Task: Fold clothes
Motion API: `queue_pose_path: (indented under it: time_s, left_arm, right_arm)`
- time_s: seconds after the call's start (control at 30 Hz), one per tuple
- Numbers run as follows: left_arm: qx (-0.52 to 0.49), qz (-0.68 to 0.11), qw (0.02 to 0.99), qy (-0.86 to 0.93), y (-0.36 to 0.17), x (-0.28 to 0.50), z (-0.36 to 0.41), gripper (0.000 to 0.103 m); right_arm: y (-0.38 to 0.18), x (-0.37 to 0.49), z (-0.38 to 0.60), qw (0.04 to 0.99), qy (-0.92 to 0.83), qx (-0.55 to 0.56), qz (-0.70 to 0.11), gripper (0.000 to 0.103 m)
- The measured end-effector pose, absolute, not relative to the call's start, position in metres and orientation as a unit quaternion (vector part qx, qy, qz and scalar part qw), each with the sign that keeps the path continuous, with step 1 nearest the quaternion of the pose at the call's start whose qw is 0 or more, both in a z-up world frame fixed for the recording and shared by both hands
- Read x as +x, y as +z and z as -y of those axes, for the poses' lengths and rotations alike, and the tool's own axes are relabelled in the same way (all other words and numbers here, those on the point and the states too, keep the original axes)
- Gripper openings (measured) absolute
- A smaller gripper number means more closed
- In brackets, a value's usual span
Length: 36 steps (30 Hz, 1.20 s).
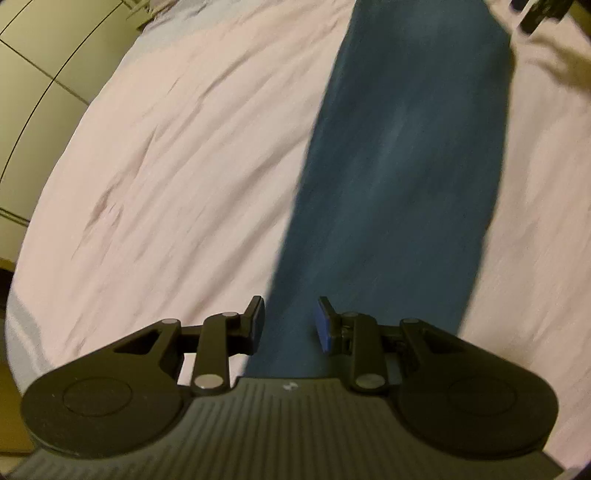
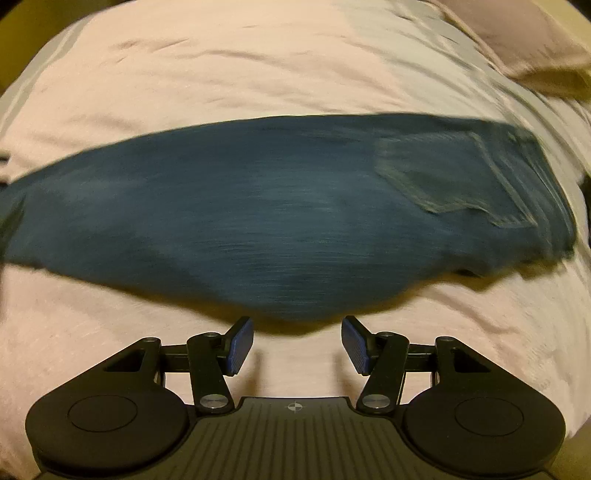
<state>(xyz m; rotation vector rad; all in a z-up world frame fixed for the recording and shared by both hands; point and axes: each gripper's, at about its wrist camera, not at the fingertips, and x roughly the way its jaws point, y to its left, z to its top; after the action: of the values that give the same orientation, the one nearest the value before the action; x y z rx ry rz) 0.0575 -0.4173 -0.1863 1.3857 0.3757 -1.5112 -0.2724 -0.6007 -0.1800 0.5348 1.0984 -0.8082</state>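
1. Jeans [image 2: 280, 221]: dark blue denim, laid flat as a long narrow band across the bed sheet [image 2: 229, 74]. A stitched back pocket [image 2: 447, 177] with lighter seam thread is seen toward the right end in the right wrist view. Weave detail is smeared by motion blur.
2. In the left wrist view the same denim [image 1: 406, 166] is seen as a straight strip running away from the camera, edges roughly parallel, no sharp creases made out.
3. Left gripper [image 1: 290, 323]: black plastic linkage, blue ribbed pads. Jaws spread, nothing pinched; the near end of the denim is framed between the fingers, contact cannot be told.
4. Right gripper [image 2: 297, 345]: same build. Jaws spread wide, empty, held just short of the long edge of the jeans, over bare sheet.
5. Surface: pale pink sheet, soft, lightly wrinkled [image 1: 155, 155], with a paler stripe near its far edge. A pillow [image 2: 517, 40] in matching pinkish fabric lies at the top right corner of the right view.
6. Room: beige tiled floor [image 1: 33, 66] with dark grout lines is seen past the bed edge. Warm, dim light.
7. A blurred dark object [image 1: 539, 11] shows at the top right of the left view; it cannot be identified.
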Motion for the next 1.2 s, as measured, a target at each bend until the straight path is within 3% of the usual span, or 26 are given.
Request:
queue_pose_path:
  time_s: [0.2, 0.37, 0.53, 0.63, 0.7, 0.83, 0.97, 1.2]
  left_arm:
    - [0.549, -0.175, 0.496, -0.649, -0.184, -0.045, 0.465, 0.028]
    - [0.537, -0.194, 0.473, -0.671, -0.205, -0.116, 0.529, 0.031]
    - [0.523, -0.213, 0.449, -0.692, -0.225, -0.186, 0.593, 0.033]
    - [0.547, -0.229, 0.432, -0.679, -0.25, -0.2, 0.625, 0.034]
    - [0.561, -0.228, 0.423, -0.674, -0.257, -0.203, 0.638, 0.04]
    - [0.569, -0.232, 0.426, -0.664, -0.258, -0.195, 0.645, 0.048]
    - [0.577, -0.209, 0.426, -0.665, -0.245, -0.189, 0.641, 0.039]
    - [0.562, -0.068, 0.387, -0.728, -0.2, -0.189, 0.559, 0.045]
  right_arm:
    - [-0.177, -0.371, 0.675, 0.736, -0.431, 0.305, -0.424, 0.058]
    - [-0.172, -0.455, 0.759, 0.74, -0.452, 0.322, -0.381, 0.071]
    - [-0.176, -0.516, 0.838, 0.737, -0.464, 0.349, -0.346, 0.072]
    - [-0.196, -0.543, 0.869, 0.716, -0.456, 0.426, -0.313, 0.072]
    - [-0.205, -0.55, 0.878, 0.712, -0.442, 0.462, -0.29, 0.072]
    - [-0.214, -0.539, 0.898, 0.729, -0.428, 0.446, -0.295, 0.072]
    - [-0.217, -0.532, 0.908, 0.722, -0.428, 0.447, -0.308, 0.072]
    - [-0.179, -0.521, 0.823, 0.729, -0.485, 0.375, -0.304, 0.072]
